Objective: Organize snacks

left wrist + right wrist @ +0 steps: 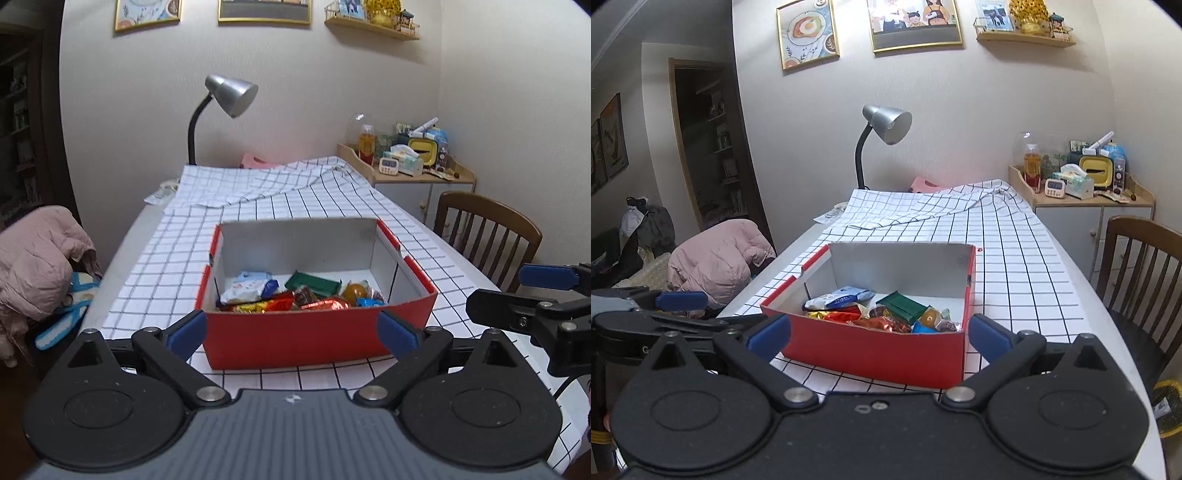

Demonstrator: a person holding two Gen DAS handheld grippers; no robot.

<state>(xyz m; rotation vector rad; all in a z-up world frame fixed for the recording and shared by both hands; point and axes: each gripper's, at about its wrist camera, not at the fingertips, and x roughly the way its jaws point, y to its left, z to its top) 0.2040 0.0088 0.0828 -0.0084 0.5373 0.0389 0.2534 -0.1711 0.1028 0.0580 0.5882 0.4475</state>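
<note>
Red cardboard box [317,332] with wrapped snacks [295,295] inside sits at 12 o'clock on the checked-cloth desk [369,221]. Left claw [291,332] and right claw [877,338] are released, empty. Judgement: gathering appears complete; next move calls for withdrawal.

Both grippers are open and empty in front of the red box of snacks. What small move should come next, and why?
Probably ease the left gripper forward and down over the red cardboard box toward the green wrapped bar. It lies on top of the other snacks, and both the left and the right gripper hold nothing.
</note>
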